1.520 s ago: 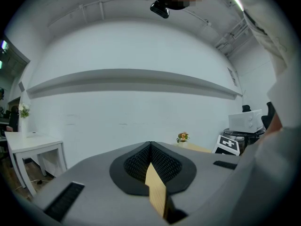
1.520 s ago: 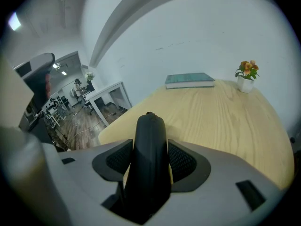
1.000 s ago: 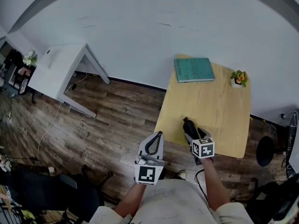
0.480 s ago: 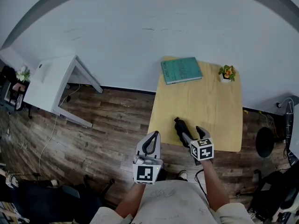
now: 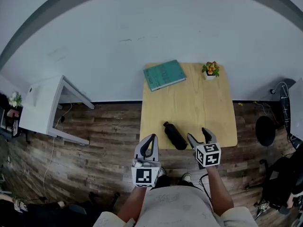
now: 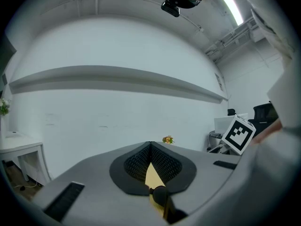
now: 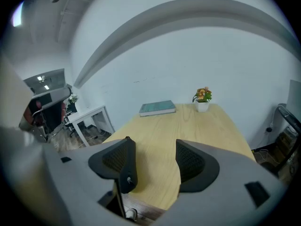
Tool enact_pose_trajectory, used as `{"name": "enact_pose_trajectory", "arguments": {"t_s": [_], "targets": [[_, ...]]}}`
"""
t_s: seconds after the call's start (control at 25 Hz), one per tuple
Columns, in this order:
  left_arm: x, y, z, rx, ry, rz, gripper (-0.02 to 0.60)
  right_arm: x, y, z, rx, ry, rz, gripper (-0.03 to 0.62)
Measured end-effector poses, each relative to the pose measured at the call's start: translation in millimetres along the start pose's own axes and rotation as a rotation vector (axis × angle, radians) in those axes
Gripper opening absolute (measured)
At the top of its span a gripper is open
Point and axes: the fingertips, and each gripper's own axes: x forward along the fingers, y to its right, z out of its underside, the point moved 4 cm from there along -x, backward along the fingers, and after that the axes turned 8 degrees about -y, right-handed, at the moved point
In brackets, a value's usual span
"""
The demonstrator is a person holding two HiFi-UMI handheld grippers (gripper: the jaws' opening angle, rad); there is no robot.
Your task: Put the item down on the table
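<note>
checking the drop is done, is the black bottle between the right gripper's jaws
No, the right gripper's jaws stand apart with only bare table between them, and the bottle lies on the table.

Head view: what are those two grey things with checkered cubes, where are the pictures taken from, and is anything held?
A person holds a two-jaw gripper in each hand; the cubes are part of them. The head view looks down from a camera on the person's head; the other two cameras ride on the grippers, looking along the jaws. The left gripper is shut on nothing; the right gripper is open and empty. On the table are a black bottle on its side, untouched, a teal book and a potted plant.
</note>
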Motion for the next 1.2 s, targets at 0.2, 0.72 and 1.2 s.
{"name": "enact_pose_trajectory", "arguments": {"t_s": [0.2, 0.72, 1.2], "targets": [[12.8, 11.7, -9.5, 0.022, 0.008, 0.046, 0.008, -31.3, 20.8, -7.5, 0.028, 0.065, 0.061, 0.318], [39.7, 43.1, -20.2, 0.077, 0.021, 0.119, 0.008, -120.0, 66.2, -30.2, -0.003, 0.309, 0.263, 0.318], [38.0, 55.8, -24.4, 0.095, 0.047, 0.103, 0.008, -167.1, 79.1, -25.4, 0.002, 0.522, 0.353, 0.318]]}}
